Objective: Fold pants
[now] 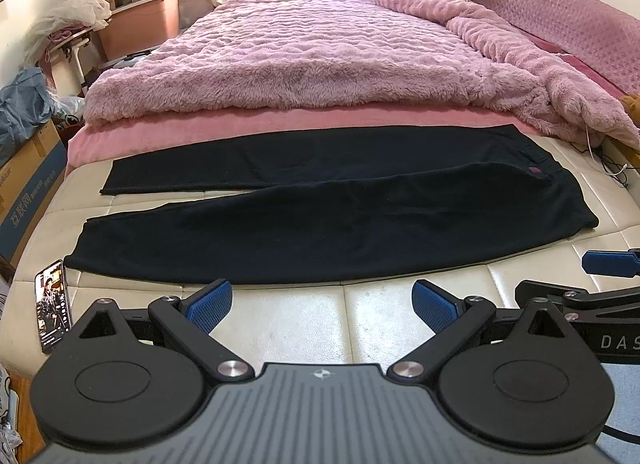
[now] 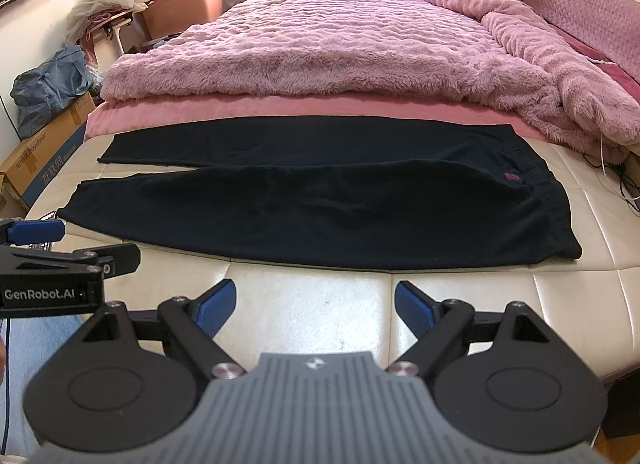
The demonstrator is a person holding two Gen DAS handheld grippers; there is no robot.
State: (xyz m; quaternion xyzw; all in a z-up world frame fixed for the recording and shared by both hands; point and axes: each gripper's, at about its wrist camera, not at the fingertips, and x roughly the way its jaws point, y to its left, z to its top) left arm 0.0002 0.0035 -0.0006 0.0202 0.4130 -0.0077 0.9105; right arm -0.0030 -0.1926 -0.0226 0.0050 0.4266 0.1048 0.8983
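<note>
Cream padded bench point(image 1: 360, 316) at the foot of a pink bed carries one pair of black pants point(image 1: 304, 219), spread flat along its far edge with both legs running toward the left end and the waistband at the right. I count one phone point(image 1: 54, 304) at the near left corner, its screen too small to read. My left gripper point(image 1: 322, 300) and right gripper point(image 2: 316, 304) both hover spread wide, touching nothing. On the left gripper's side I read "GenRobot.AI"; the right one's lettering is cut off at "DAS". Cardboard boxes point(image 2: 44, 155) at the left bear "Royalstar".
</note>
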